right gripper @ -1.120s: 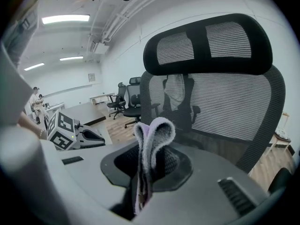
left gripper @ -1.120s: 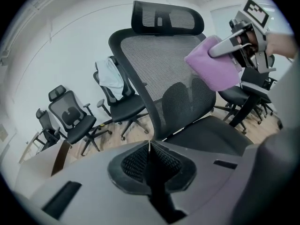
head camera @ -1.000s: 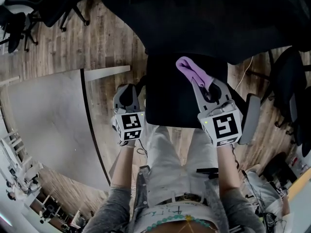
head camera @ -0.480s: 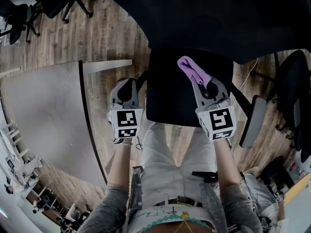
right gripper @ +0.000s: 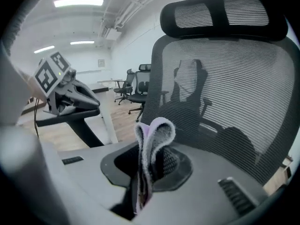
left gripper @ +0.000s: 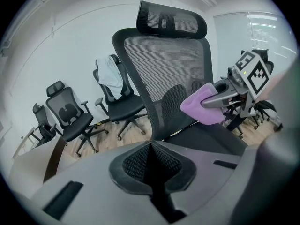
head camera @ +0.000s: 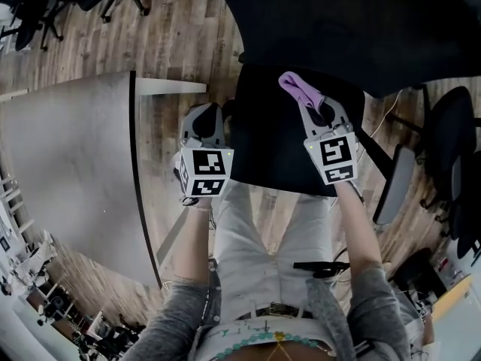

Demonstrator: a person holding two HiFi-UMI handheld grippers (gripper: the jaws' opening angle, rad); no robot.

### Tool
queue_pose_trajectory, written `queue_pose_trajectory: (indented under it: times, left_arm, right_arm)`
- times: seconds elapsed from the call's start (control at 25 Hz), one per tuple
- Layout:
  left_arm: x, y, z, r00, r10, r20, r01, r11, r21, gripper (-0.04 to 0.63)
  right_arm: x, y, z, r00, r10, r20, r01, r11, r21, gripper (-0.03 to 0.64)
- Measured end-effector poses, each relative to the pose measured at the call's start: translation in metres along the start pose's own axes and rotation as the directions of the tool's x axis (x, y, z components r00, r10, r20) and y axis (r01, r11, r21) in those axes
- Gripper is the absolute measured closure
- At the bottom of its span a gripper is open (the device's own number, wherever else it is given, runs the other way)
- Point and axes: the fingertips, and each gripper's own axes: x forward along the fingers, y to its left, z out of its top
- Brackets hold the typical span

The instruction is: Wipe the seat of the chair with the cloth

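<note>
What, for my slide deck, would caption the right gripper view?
Right gripper shut on a folded purple cloth, facing the chair's mesh backrest, left gripper alongside.

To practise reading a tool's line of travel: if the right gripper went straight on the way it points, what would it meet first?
Probably the mesh backrest, which fills its view ahead. The purple cloth held in the right gripper would touch it first; depth is unclear.
</note>
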Motion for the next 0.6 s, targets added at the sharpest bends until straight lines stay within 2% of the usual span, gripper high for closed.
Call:
queue_pose_trajectory:
  times: [0.16, 0.4, 0.6]
  left_arm:
    - [-0.001, 0.002, -0.003, 1.0, -0.007, 0.002, 0.007, 1.0, -0.005, 0.594]
    - [-0.002, 0.0, -0.002, 1.0, -0.011, 0.004, 0.011, 1.0, -0.001, 0.594]
    - [-0.002, 0.001, 0.002, 1.0, -0.015, 0.006, 0.015, 1.0, -0.001, 0.594]
  right_arm:
    - [0.036, 0.016, -0.012, 0.999, 0.04, -0.018, -0.041, 0.993, -0.11, 0.565]
    - [0.083, 0.043, -0.032, 0.994, 0.111, -0.019, -0.112, 0.992, -0.057, 0.565]
    - [0.12, 0.058, -0.044, 0.99, 0.122, -0.068, -0.134, 0.965, -0.226, 0.565]
